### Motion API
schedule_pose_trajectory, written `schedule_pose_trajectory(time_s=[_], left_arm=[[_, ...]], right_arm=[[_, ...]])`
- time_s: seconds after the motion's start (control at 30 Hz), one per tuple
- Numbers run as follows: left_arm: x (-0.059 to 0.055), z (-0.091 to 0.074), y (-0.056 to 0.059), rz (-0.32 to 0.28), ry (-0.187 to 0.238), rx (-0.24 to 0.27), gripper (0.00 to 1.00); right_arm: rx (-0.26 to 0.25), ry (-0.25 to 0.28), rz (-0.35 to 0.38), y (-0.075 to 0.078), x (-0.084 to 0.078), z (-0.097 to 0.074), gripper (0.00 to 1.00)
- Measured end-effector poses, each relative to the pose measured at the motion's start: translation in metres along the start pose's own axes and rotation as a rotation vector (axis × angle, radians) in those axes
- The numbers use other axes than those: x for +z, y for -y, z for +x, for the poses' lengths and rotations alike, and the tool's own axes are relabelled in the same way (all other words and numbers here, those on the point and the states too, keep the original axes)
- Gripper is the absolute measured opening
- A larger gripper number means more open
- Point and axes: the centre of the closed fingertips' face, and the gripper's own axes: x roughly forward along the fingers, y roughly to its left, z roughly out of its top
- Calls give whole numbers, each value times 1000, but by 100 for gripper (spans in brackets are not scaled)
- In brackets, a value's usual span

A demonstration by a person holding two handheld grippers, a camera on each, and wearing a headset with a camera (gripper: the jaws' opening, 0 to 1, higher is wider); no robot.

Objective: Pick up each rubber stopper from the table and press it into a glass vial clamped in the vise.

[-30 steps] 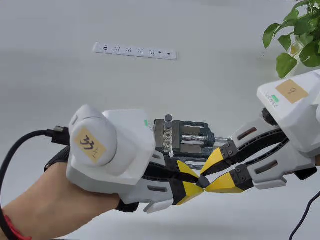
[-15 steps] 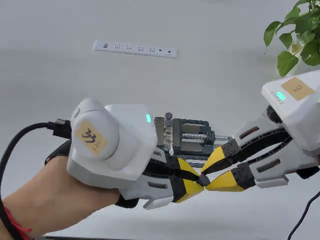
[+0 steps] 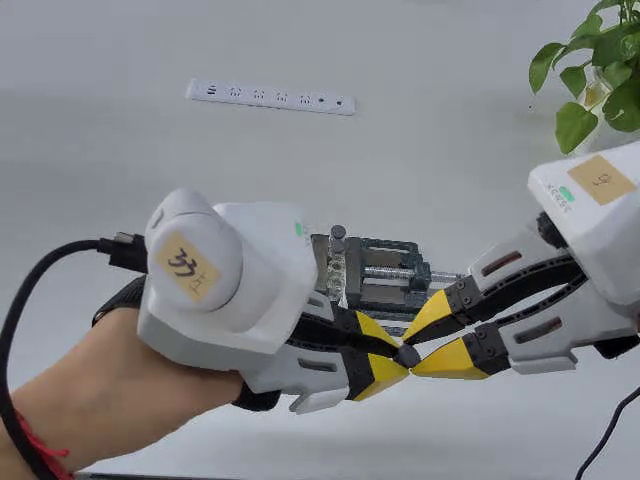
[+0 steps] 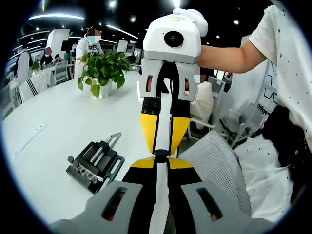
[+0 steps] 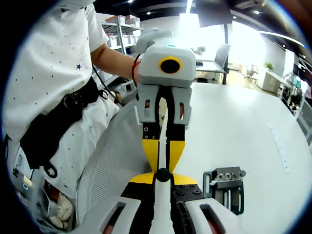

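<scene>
A small dark rubber stopper [image 3: 406,356] hangs in the air where the two grippers meet tip to tip. My left gripper [image 3: 397,358] comes in from the left and my right gripper [image 3: 414,356] from the right, and both pairs of yellow tips are shut on the stopper. The stopper [image 4: 160,153] shows in the left gripper view, and again as the stopper [image 5: 163,174] in the right gripper view. Behind the tips the dark vise [image 3: 385,275] stands on the white table, clamping glass vials [image 3: 337,265]; one vial carries a dark stopper on top.
A white power strip [image 3: 270,99] lies at the back of the table. A potted plant [image 3: 590,70] stands at the far right. A black cable [image 3: 40,290] trails from the left gripper. The table's near edge is close under the grippers.
The grippers stay tip to tip on the stopper; both have drifted only slightly, with a small shift of the view.
</scene>
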Motion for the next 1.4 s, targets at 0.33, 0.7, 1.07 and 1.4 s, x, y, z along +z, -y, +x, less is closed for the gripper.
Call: schedule_pose_trajectory(time_s=[0.33,0.7,1.07,1.4], left_arm=[[4,-4,-5,5,38,15,4],[4,-11,-8,5,79,24,10],[-1,-23,-19,-14,118,59,19],[-22,-44,-44,-34,132,162,34]], right_arm=[[-13,-12,-1,7,4,-1,6],[-17,-24,6,12,11,3,6],[-57,-24,20,29,18,-2,6],[-126,-23,54,55,19,-8,6]])
